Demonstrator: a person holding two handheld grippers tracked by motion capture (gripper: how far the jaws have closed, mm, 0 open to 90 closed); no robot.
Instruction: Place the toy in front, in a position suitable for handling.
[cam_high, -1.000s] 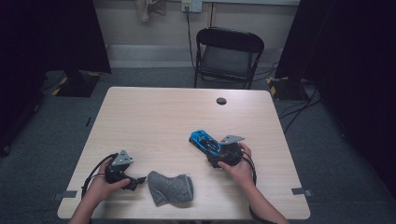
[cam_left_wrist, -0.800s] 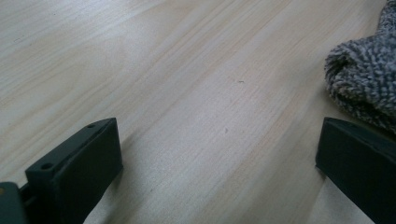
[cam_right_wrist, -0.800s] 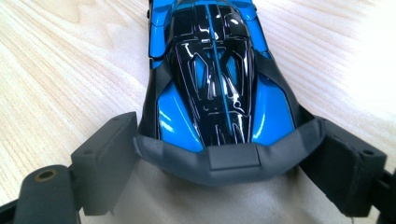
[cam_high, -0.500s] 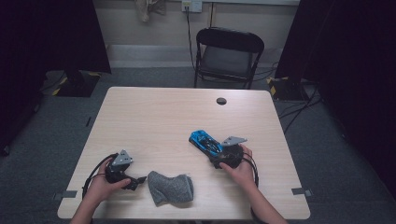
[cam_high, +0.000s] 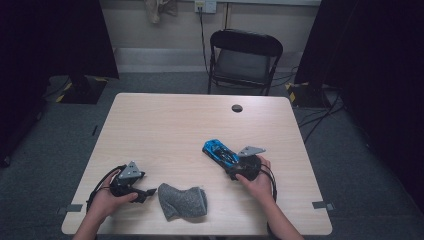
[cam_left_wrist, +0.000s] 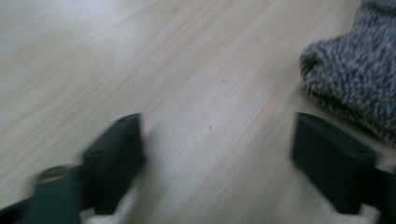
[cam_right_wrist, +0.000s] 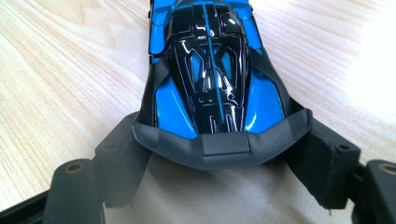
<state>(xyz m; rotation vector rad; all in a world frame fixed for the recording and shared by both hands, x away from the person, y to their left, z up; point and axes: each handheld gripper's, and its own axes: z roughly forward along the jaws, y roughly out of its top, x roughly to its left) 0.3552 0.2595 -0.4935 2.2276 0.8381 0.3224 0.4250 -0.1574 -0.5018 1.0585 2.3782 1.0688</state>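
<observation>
Dim dark surroundings, evenly lit tabletop, blurred left gripper view

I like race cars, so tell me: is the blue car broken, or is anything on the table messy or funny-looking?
Nothing looks broken. The blue toy car sits upright on the table, its rear end between the right tool's jaws. The grey sock lies crumpled near the front edge, beside the left tool.

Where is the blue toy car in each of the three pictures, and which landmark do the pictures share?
High view: the blue toy car lies right of the table's middle, at the right gripper.
Left gripper view: the car is not in it; a grey sock lies at the upper right.
Right gripper view: the car fills the upper middle, its rear between the jaws.
Shared landmark: the light wooden table.
</observation>
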